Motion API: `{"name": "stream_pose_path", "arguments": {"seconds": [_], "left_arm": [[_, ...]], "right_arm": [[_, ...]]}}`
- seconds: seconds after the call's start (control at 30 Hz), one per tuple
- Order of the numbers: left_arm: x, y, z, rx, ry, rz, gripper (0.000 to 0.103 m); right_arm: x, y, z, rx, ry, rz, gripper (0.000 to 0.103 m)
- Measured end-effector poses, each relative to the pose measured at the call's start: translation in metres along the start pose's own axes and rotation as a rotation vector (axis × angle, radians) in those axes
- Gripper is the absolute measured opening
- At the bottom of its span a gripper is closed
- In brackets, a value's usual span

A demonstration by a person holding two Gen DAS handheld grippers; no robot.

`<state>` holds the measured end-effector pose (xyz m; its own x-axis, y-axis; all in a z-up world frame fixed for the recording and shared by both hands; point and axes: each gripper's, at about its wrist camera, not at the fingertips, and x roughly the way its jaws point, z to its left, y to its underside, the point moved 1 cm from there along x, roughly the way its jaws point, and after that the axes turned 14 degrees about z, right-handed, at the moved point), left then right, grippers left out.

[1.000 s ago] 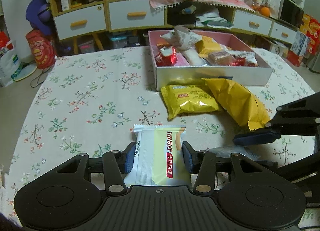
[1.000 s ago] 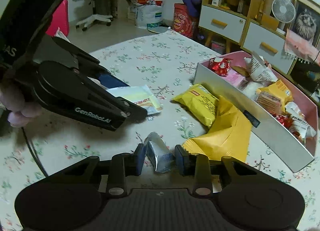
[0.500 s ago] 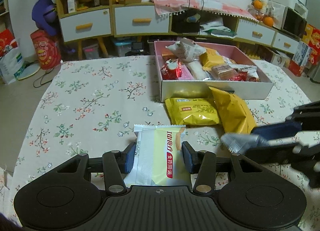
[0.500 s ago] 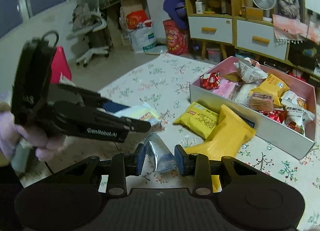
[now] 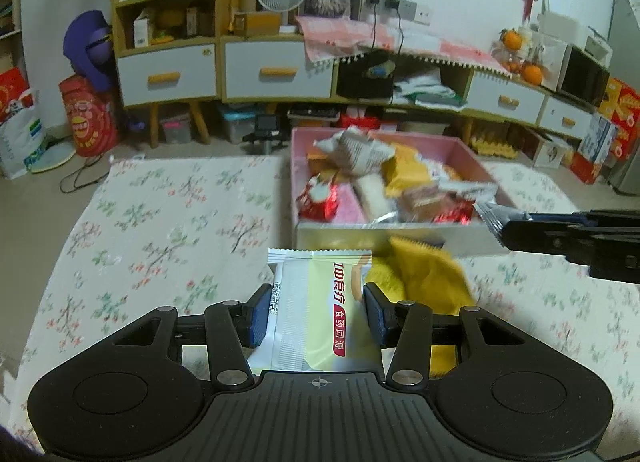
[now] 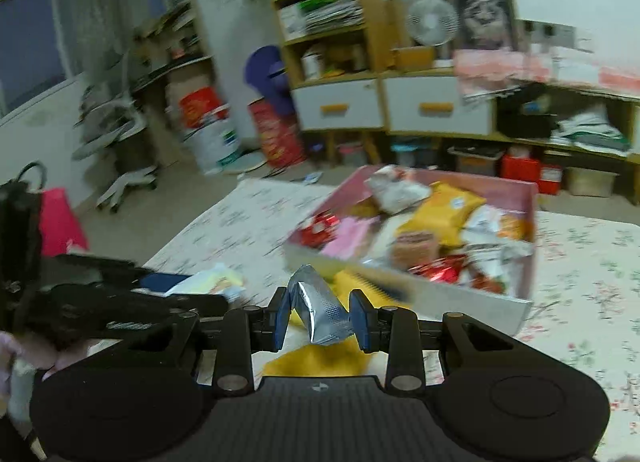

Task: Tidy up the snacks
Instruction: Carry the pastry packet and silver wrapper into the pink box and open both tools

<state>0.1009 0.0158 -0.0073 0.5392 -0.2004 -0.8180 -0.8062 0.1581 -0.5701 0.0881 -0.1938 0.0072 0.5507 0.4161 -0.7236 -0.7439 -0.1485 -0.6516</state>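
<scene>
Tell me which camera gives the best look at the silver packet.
The right wrist view. There the silver packet sits crumpled and centred, pinched between the right gripper's blue pads. The left wrist view catches only its crimped end sticking out of that gripper at the right edge, beside the pink box.

Pale yellow-and-white packet (image 5: 316, 302), silver foil packet (image 6: 320, 312), pink-lined box (image 5: 384, 236), floral tablecloth (image 5: 160, 221)

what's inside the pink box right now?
The pink box holds a loose heap of snacks: a yellow bag, a red foil packet, a pink packet, a white crinkled bag. Whatever lies under the heap is covered.
</scene>
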Motion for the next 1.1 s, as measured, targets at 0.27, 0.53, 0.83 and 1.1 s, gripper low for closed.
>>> {"name": "stream_pose_path", "arguments": {"seconds": [0.27,0.53,0.83,1.1], "left_arm": [[0.011,-0.026,-0.020,-0.032,0.022,-0.057,0.045],[0.041,-0.056,-0.031,-0.027,0.010,-0.082,0.045],[0.073,-0.071,-0.044,-0.012,0.031,-0.087,0.045],[0.087,-0.074,-0.046,-0.009,0.022,-0.106,0.049]], "right_arm": [[0.003,-0.014,-0.033,0.147,0.100,-0.069,0.002],[0.011,-0.022,-0.053,0.283,0.101,-0.105,0.003],[0.029,-0.023,-0.069,0.388,0.075,-0.096,0.003],[0.037,-0.023,-0.077,0.427,0.057,-0.095,0.009]]}}
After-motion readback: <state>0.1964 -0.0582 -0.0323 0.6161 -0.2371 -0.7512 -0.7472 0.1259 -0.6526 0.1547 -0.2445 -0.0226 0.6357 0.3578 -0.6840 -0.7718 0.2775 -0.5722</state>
